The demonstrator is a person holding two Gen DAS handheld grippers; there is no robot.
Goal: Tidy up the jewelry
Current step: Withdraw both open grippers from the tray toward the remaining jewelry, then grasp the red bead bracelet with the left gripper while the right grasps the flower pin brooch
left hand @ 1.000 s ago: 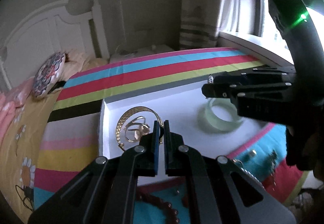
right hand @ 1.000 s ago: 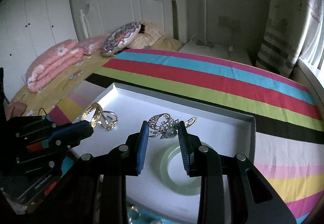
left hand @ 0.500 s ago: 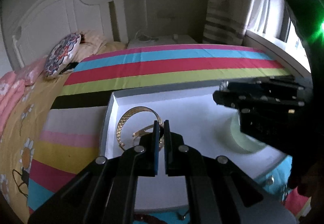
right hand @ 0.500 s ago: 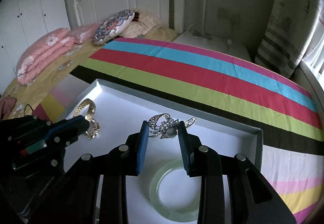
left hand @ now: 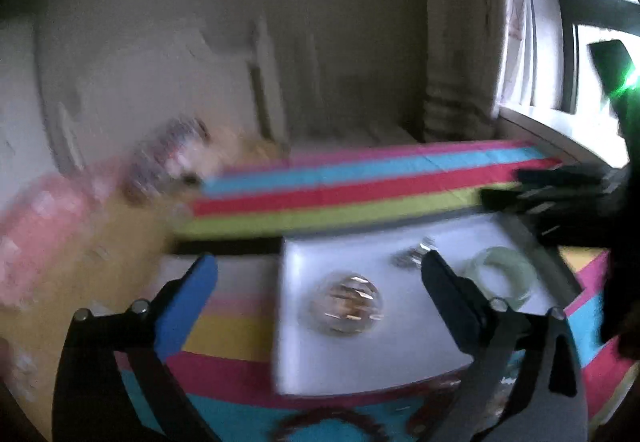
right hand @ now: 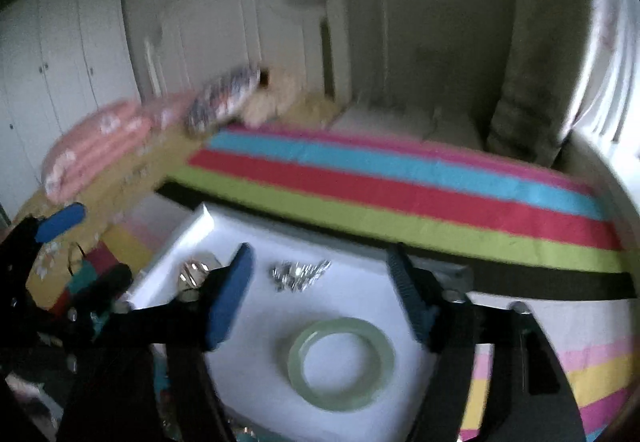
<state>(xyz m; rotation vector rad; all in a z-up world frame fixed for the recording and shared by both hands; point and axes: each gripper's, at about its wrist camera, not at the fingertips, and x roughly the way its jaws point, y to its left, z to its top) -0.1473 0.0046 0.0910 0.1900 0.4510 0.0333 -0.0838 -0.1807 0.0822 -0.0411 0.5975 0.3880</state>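
Observation:
A white tray point(left hand: 316, 358) point(right hand: 256, 366) lies on the striped bedspread. In it lie a gold bangle with a gold ring point(left hand: 347, 303) point(right hand: 194, 272), a silver brooch point(left hand: 414, 256) point(right hand: 300, 274) and a pale green jade bangle point(left hand: 504, 278) point(right hand: 341, 362). My left gripper point(left hand: 318, 274) is open and empty above the tray's left part. My right gripper point(right hand: 320, 274) is open and empty above the brooch. Both views are motion-blurred.
The striped bedspread point(right hand: 400, 198) covers the bed. More jewelry, including dark red beads point(left hand: 320, 418), lies in front of the tray. Pillows point(right hand: 100, 146) and a white headboard stand at the back. A window and curtain are on the right.
Both grippers have opened. The right one has let go of the silver brooch, which now lies in the tray. The left one has released the gold ring and pulled back.

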